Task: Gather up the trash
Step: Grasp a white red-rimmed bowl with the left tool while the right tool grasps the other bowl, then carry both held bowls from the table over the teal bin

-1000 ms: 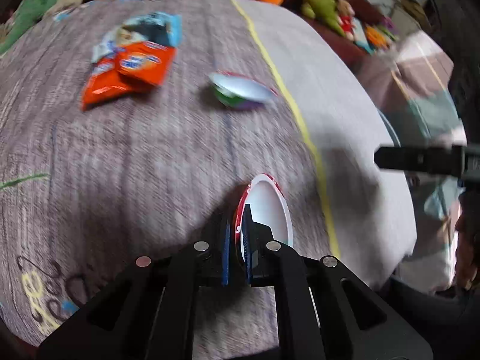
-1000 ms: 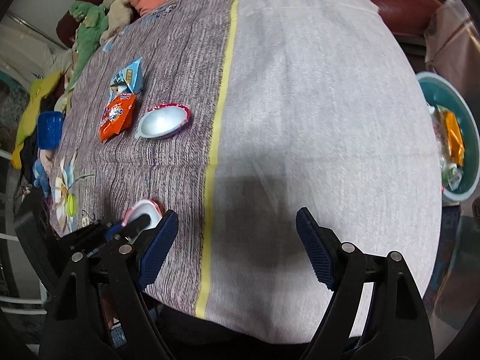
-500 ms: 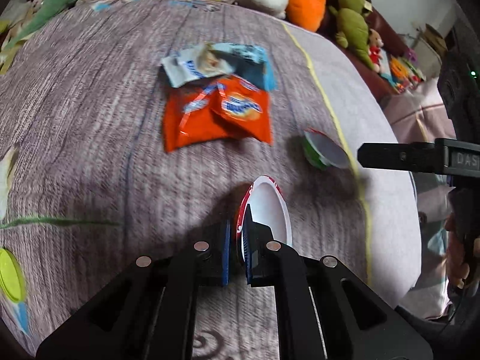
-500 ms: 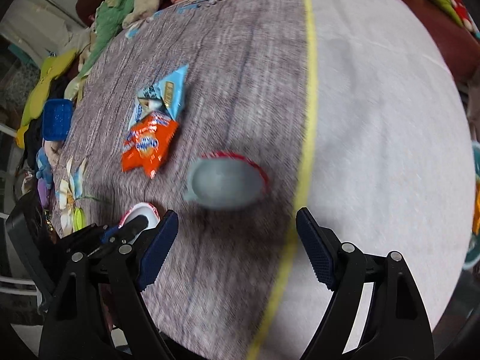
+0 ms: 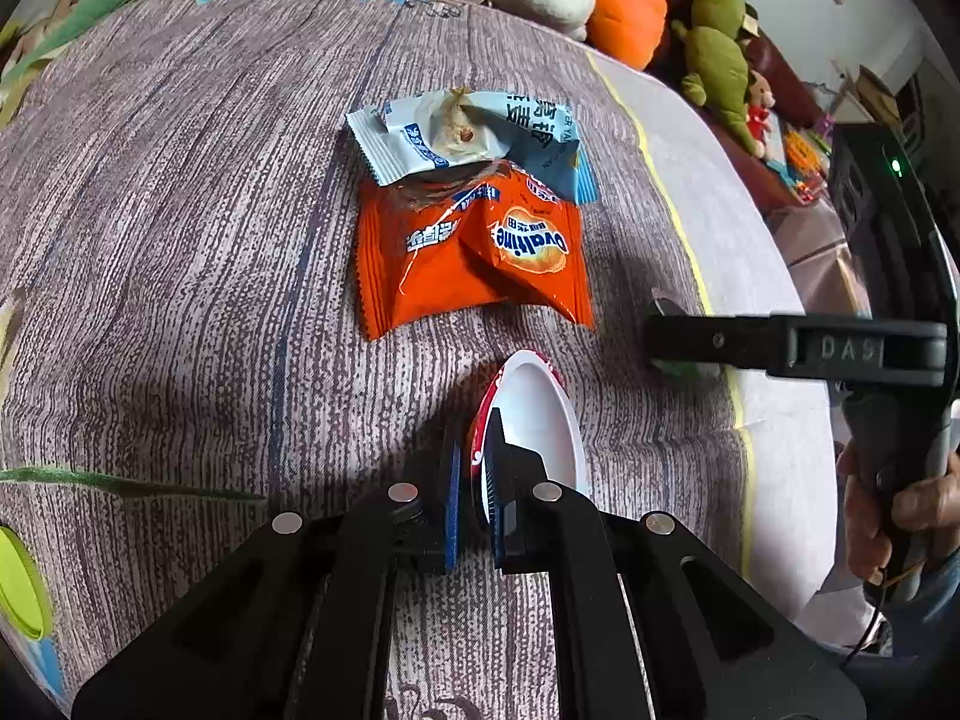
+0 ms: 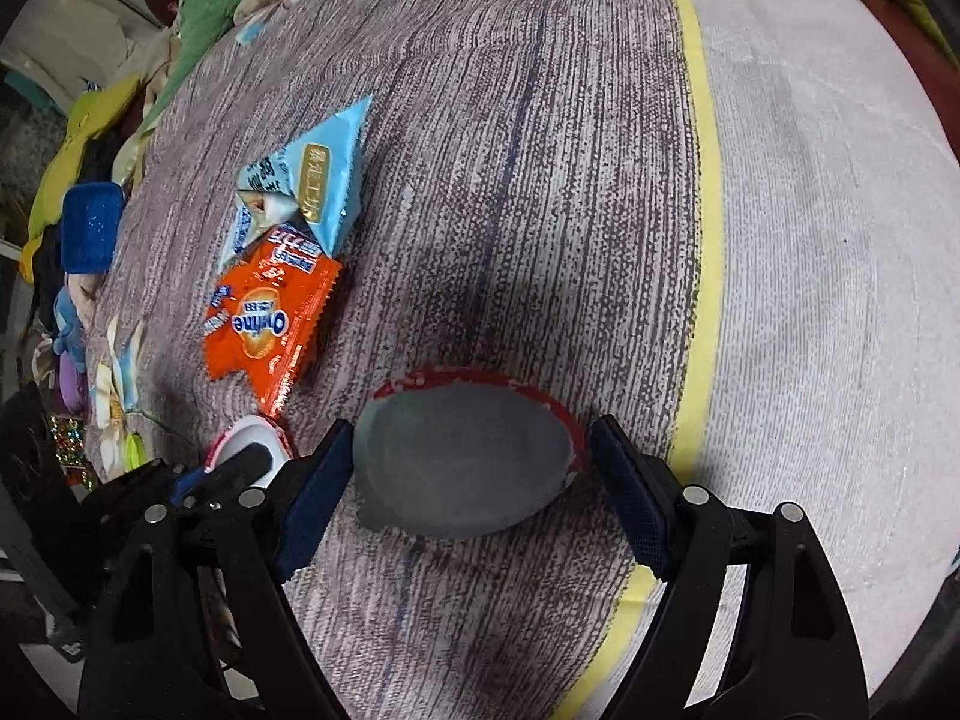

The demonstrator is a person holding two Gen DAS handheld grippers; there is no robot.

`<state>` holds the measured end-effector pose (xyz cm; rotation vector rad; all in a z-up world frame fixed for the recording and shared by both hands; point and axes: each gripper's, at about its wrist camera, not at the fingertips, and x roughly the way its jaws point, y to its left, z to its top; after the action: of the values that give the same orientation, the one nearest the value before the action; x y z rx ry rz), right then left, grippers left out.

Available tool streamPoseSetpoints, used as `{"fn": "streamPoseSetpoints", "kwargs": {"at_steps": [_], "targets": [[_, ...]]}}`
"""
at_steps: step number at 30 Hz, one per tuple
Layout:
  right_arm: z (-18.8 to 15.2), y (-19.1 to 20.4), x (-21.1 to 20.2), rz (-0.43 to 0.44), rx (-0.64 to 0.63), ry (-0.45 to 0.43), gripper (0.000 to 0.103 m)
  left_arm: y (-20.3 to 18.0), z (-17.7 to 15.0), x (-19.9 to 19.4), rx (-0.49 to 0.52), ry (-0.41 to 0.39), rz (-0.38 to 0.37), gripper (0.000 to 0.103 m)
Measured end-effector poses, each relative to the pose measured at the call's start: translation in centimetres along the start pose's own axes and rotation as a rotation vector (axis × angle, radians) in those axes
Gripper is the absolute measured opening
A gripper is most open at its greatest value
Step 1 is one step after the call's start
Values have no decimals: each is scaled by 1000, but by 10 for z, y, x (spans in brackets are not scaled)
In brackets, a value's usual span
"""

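Note:
My left gripper is shut on the rim of a white, red-edged plastic cup, held just above the tablecloth. The right wrist view shows that cup at lower left. My right gripper straddles a foil-lidded, red-rimmed cup lying on the cloth. Its jaws are closing, with the pads close beside the cup's two ends; no squeeze shows. One right finger crosses the left wrist view and hides most of that cup. An orange Ovaltine packet and a light-blue wrapper lie together beyond.
A yellow stripe divides the grey woven cloth from its white part. Stuffed toys line the far edge. A blue object sits off the table's left side. A person's hand grips the right handle.
My right gripper has travelled left and down until the foil-lidded cup lies between its fingers, and its jaws have narrowed. My left gripper, still holding the white cup, has shifted toward the packets.

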<state>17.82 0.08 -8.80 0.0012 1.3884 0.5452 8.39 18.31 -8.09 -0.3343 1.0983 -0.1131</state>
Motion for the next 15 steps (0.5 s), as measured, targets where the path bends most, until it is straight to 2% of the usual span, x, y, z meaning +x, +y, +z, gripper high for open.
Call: {"fn": "streamPoseSetpoints", "kwargs": {"at_steps": [8, 15], "targets": [[-8, -16, -19, 13, 16, -47, 70, -16, 5, 4, 6, 5, -14, 8], [-20, -45, -50, 14, 69, -102, 70, -58, 10, 4, 70, 2, -28, 8]]}}
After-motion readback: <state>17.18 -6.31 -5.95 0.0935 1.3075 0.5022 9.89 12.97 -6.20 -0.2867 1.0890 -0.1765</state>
